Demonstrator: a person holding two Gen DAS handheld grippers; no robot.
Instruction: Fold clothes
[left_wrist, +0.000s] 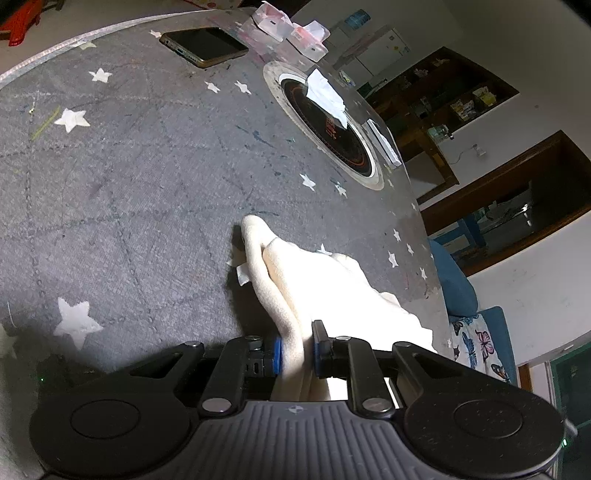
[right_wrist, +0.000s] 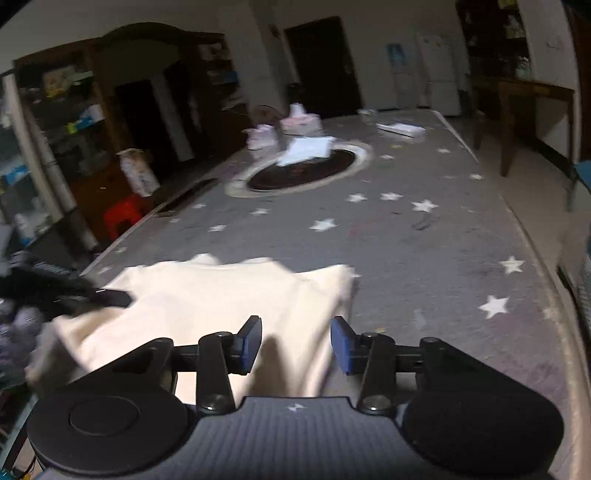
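Cream garment (right_wrist: 207, 306) is lying on the grey star-printed table cover (left_wrist: 129, 177), near the table's front edge, well apart from the round hotplate (left_wrist: 325, 125) and the phone (left_wrist: 203, 46) farther back. Left gripper (left_wrist: 297, 350) is pinching a thick rolled edge of the cloth between its blue pads, several layers stacked in the bite. Right gripper (right_wrist: 295, 345) is hanging over the cloth with its jaws parted and nothing pressed between them; cloth is showing below the gap only. Judging from the doubled edge and the roughly squared outline in the right wrist view, at least one fold is looking laid down. Surface is wrinkled and one corner is bunching, so smoothing and further folding are likely remaining.
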